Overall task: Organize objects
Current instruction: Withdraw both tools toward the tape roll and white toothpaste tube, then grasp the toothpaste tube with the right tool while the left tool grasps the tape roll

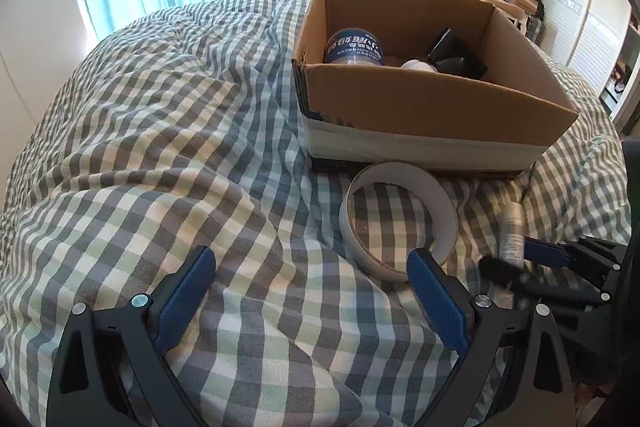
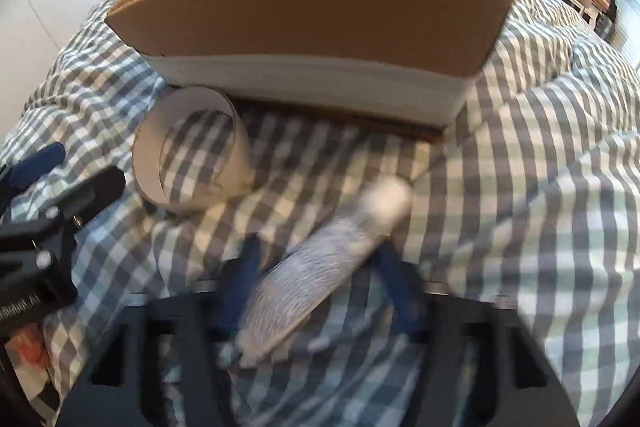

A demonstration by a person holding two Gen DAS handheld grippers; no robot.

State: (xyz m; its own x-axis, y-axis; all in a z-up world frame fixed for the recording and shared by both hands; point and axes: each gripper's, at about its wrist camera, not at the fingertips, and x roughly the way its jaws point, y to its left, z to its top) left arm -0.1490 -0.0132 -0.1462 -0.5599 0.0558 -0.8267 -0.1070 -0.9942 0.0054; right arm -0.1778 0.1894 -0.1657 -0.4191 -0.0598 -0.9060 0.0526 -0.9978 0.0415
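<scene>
Two grippers are seen low over a checked blanket [image 1: 168, 155], both close to a cardboard box [image 1: 432, 99] that sits on the bed. The left gripper [image 1: 312, 291] is spread wide with nothing between its blue pads, and its right finger [image 1: 436, 303] is right at the near edge of a roll of tape [image 1: 400, 219], which is lying on the blanket just in front of the box; whether they actually touch can't be told. The right gripper [image 2: 316, 291] is blurry in its own view, but a white tube [image 2: 320, 275] with small grey print is seen slanting between its fingers, cap end pointed up toward the box, so it looks to be clamped on the tube and lifted a bit off the blanket. Inside the box, a bottle with a blue label [image 1: 354, 47], something black [image 1: 456, 55] and something small and white [image 1: 418, 65] can be made out.
</scene>
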